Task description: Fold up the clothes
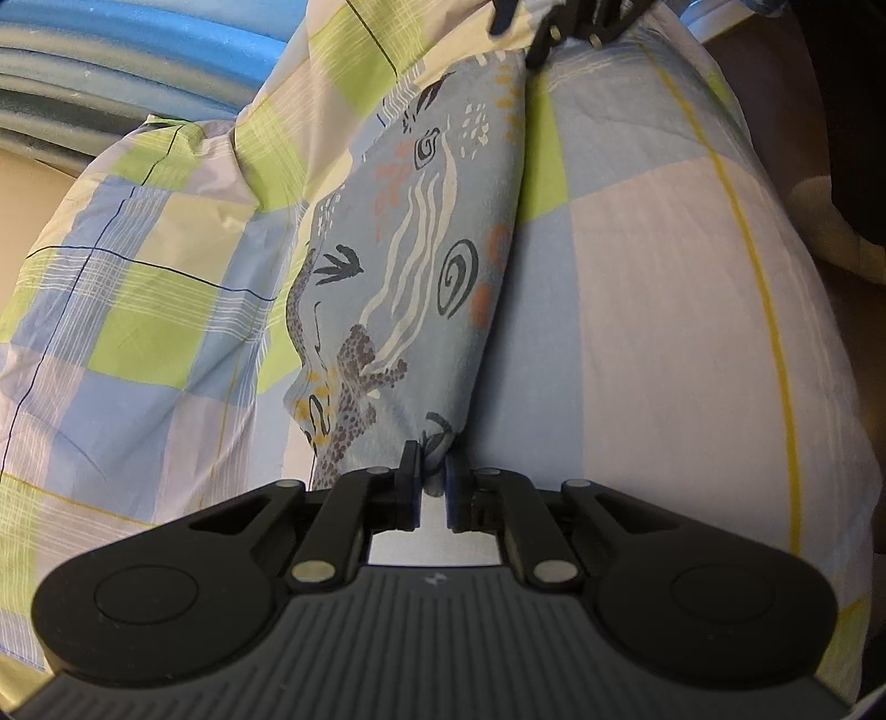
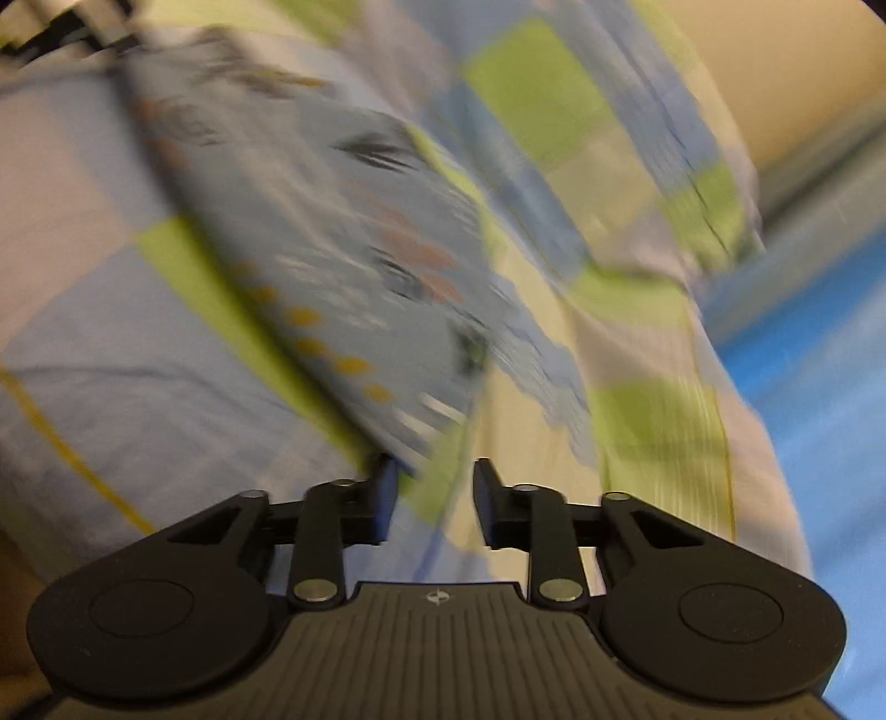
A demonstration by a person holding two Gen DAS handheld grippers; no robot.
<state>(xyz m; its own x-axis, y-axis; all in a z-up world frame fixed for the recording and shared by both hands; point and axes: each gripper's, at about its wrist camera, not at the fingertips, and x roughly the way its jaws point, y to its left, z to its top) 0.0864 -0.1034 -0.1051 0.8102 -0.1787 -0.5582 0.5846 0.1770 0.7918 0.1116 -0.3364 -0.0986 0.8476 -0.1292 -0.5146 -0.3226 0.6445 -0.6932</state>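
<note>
A light blue garment (image 1: pixel 421 249) printed with leopards, swirls and orange dots lies in a long narrow band on a checked green, blue and white sheet (image 1: pixel 637 277). My left gripper (image 1: pixel 433 459) is shut on the garment's near end, with cloth bunched between its pads. The right gripper (image 1: pixel 559 22) shows at the garment's far end, at the top edge of the left wrist view. The right wrist view is motion-blurred. In it my right gripper (image 2: pixel 434 471) stands open just past the end of the garment (image 2: pixel 310 238), above the sheet (image 2: pixel 99 343), with nothing clamped.
Blue foam mats (image 1: pixel 138 50) lie beyond the sheet and appear again as a blue mat (image 2: pixel 819 387) in the right wrist view. A beige wall (image 2: pixel 775 72) rises behind. Something dark (image 1: pixel 853 111) stands at the sheet's right edge.
</note>
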